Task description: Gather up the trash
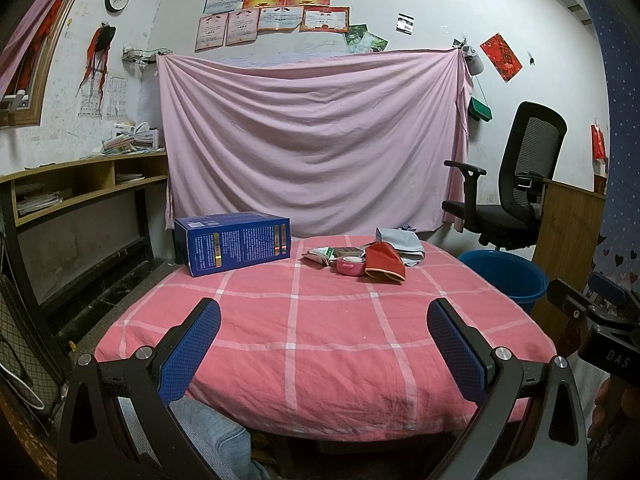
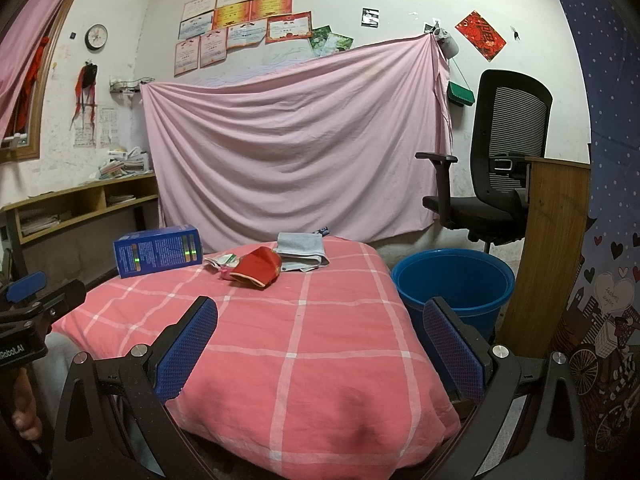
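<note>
A table under a pink checked cloth carries a small heap at its far side: a red wrapper, a pink tape roll, a green-white packet and a folded grey cloth. A blue box lies at the far left. A blue bucket stands on the floor to the table's right. My left gripper and right gripper both stand open over the near edge, holding nothing.
A black office chair and a wooden panel stand behind the bucket. Wooden shelves with papers line the left wall. A pink sheet hangs behind the table. A person's jeans show below the near edge.
</note>
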Available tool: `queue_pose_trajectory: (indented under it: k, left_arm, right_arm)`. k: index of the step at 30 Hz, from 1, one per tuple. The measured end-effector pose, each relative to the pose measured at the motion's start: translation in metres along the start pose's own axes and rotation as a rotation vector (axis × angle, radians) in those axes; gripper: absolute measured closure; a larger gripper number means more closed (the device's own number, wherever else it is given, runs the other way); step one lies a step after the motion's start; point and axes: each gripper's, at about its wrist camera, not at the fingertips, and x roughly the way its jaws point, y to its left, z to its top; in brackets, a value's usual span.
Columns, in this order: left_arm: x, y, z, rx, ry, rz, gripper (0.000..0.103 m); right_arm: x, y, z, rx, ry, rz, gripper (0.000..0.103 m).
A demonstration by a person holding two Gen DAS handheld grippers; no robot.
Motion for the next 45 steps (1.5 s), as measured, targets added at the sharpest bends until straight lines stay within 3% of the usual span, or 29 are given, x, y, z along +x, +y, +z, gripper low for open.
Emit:
queue_pose_trajectory:
  k: [19,25,39,45]
  left_arm:
    - [0.000,0.000,0.000,-0.004,0.000,-0.002,0.002]
    - [0.002,-0.001,0.014,-0.015,0.000,0.003,0.002]
    - [0.067,0.007,0.075,-0.022,-0.132,0.039,0.002]
    - [0.112,0.013,0.091,0.001,-0.136,0.041,0.002]
  right_arm:
    - [-0.001,0.003,-0.002,0.003,-0.001,0.003,0.000]
    - [-0.002,0.012,0.007,0.008,-0.010,0.021,0.000]
    - [0.046,0.008,0.056,-0.041,-0.116,0.065,0.000]
    - [0.084,0.012,0.071,-0.050,-0.122,0.088,0.000]
